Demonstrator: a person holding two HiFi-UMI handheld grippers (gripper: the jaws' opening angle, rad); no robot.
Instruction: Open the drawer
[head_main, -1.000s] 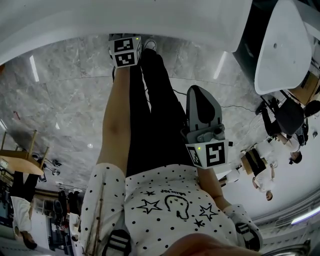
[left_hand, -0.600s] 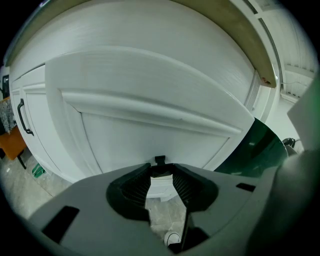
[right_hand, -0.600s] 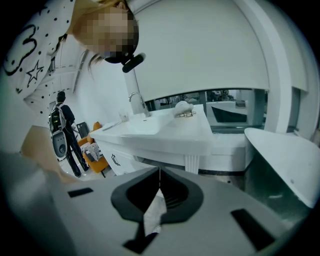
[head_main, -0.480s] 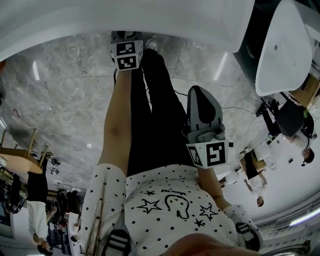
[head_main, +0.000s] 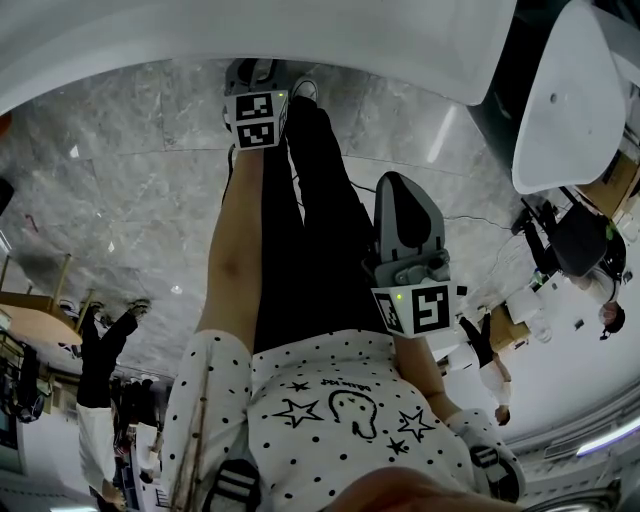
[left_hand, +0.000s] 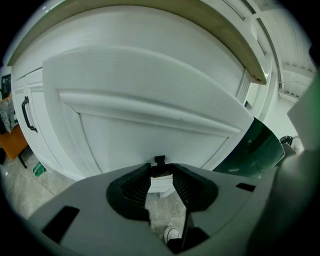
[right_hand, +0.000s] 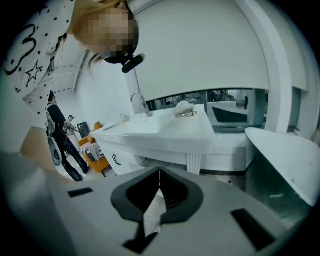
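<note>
A white cabinet fills the left gripper view, and its wide drawer front (left_hand: 150, 95), crossed by a long horizontal ledge, stands just ahead of the jaws. My left gripper (left_hand: 161, 181) is open; between its ribbed pads only the cabinet's base and the floor show. In the head view the left gripper (head_main: 250, 72) reaches out under the white cabinet top (head_main: 330, 40), with its marker cube just behind it. My right gripper (head_main: 400, 195) hangs beside the person's legs, away from the cabinet. Its pads meet at the tips in the right gripper view (right_hand: 160, 172), with nothing between them.
A black door handle (left_hand: 27, 114) sits on the cabinet to the left and dark green glass (left_hand: 260, 150) to the right. A white sink counter with a tap (right_hand: 150, 125) and a white tub (head_main: 570, 90) stand on the right. People walk about on the marble floor (head_main: 120, 200).
The left gripper's marker cube has slid slightly down the head view, toward the person. The right gripper has kept still. People in the background have walked on.
</note>
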